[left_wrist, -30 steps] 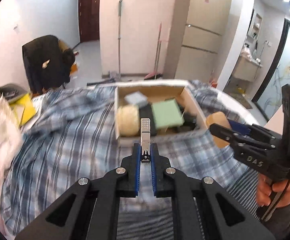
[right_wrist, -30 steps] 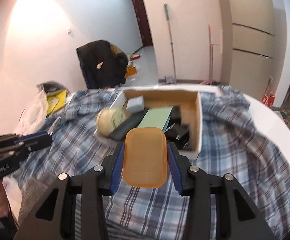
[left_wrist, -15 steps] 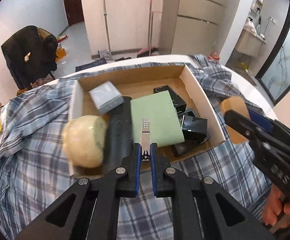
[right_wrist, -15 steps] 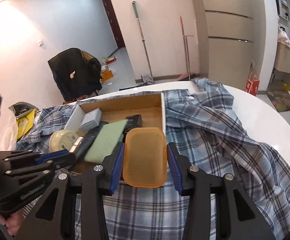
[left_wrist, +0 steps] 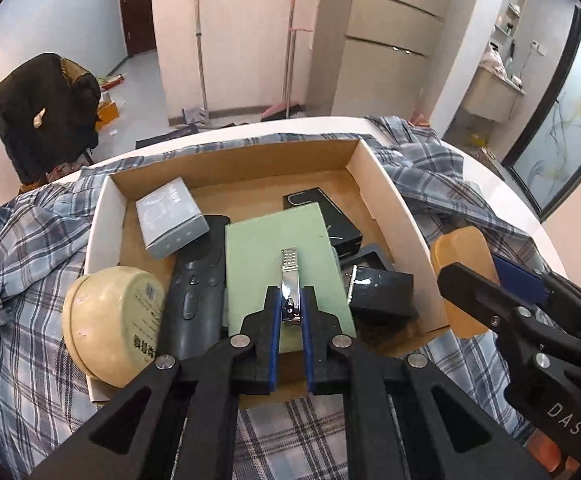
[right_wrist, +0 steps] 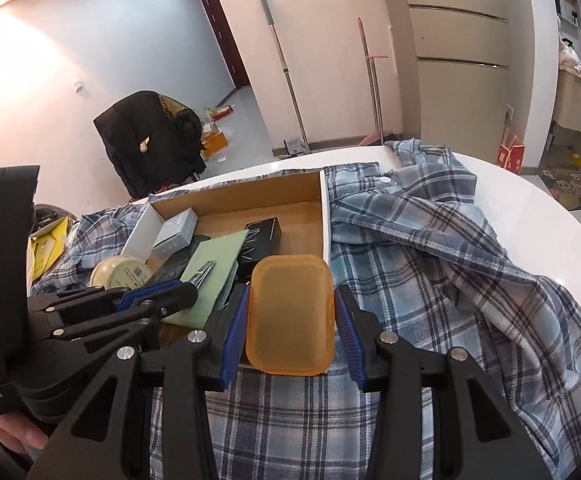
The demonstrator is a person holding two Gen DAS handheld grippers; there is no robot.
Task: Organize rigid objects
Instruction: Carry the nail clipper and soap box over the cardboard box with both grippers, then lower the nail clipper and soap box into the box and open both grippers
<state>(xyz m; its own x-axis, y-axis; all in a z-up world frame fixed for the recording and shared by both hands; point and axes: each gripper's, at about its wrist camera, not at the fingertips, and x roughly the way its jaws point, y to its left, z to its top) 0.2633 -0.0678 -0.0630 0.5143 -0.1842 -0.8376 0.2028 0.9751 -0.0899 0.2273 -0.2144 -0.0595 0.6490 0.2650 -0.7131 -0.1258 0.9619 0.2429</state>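
Observation:
My left gripper (left_wrist: 289, 300) is shut on a metal nail clipper (left_wrist: 289, 280) and holds it just above the green card (left_wrist: 266, 256) inside the cardboard box (left_wrist: 390, 208). From the right wrist view that same clipper (right_wrist: 202, 270) sticks out of the left gripper (right_wrist: 188, 292) over the green card (right_wrist: 218, 256). My right gripper (right_wrist: 290, 312) is shut on an orange plastic case (right_wrist: 290, 316) at the box's near right corner (right_wrist: 322, 216). In the left wrist view the orange case (left_wrist: 456, 248) shows beside the box's right wall.
The box holds a grey carton (left_wrist: 168, 216), a black remote (left_wrist: 194, 292), black boxes (left_wrist: 382, 288) and a round cream tin (left_wrist: 110, 316) at its left near edge. A plaid shirt (right_wrist: 430, 248) covers the white round table (right_wrist: 550, 216). A hand (right_wrist: 14, 436) grips the left tool.
Both grippers moved forward and down toward the box. The nail clipper now hangs over the green card, and the orange case has come to the box's near right corner.

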